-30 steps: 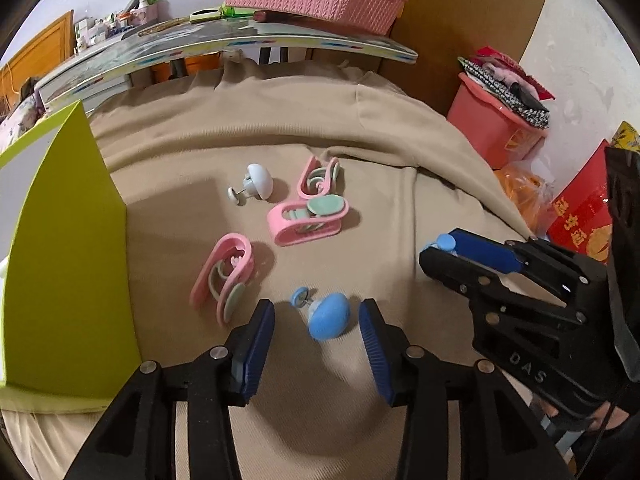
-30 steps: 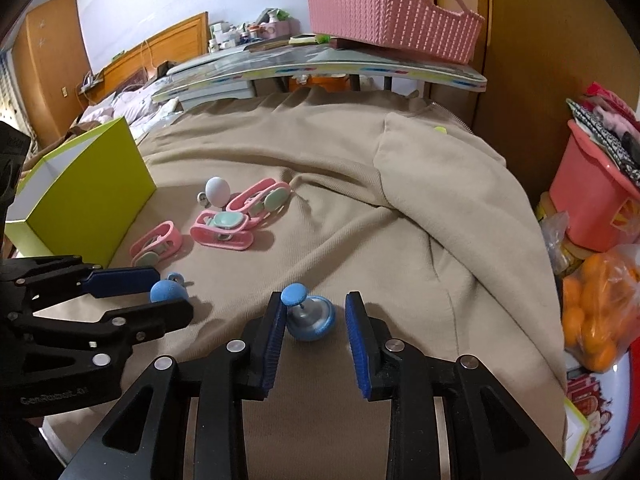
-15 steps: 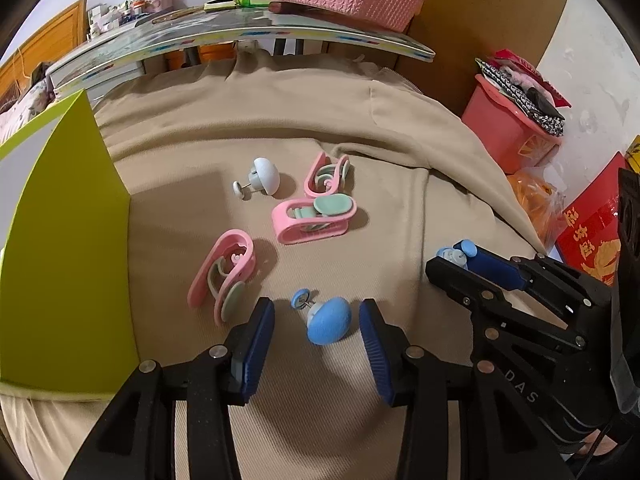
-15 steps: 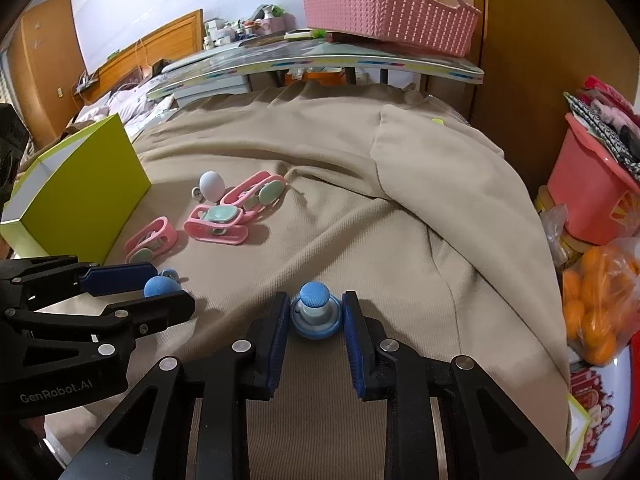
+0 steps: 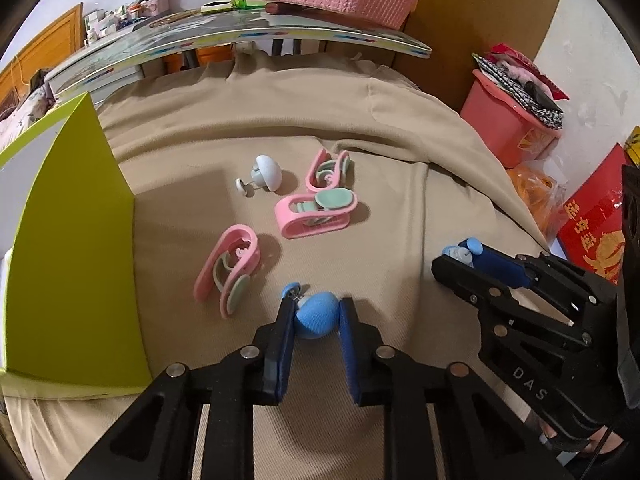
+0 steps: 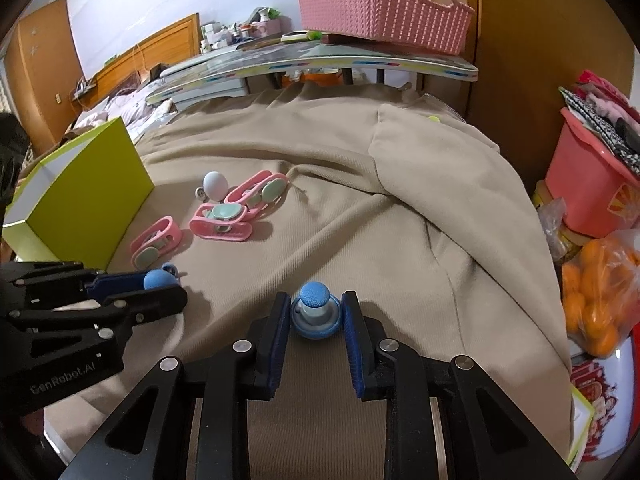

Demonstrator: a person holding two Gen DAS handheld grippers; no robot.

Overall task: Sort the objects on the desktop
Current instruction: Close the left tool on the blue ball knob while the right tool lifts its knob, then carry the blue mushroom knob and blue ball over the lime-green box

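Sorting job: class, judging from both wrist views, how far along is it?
Nothing looks sorted yet. In hand: the left gripper is closed on a blue knob, the right gripper on another blue knob, both still on the cloth. Left: the white knob and three pink clips beside the green box.

Pink clips (image 5: 316, 216), blue knobs (image 5: 318, 314), lime box (image 5: 76, 260).

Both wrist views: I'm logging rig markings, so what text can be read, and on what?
"DAS": on the right gripper, body side.
"GenRobot.AI": on the left gripper, body side.
Gold characters on the red box: too blurred to read.
Nothing else legible.
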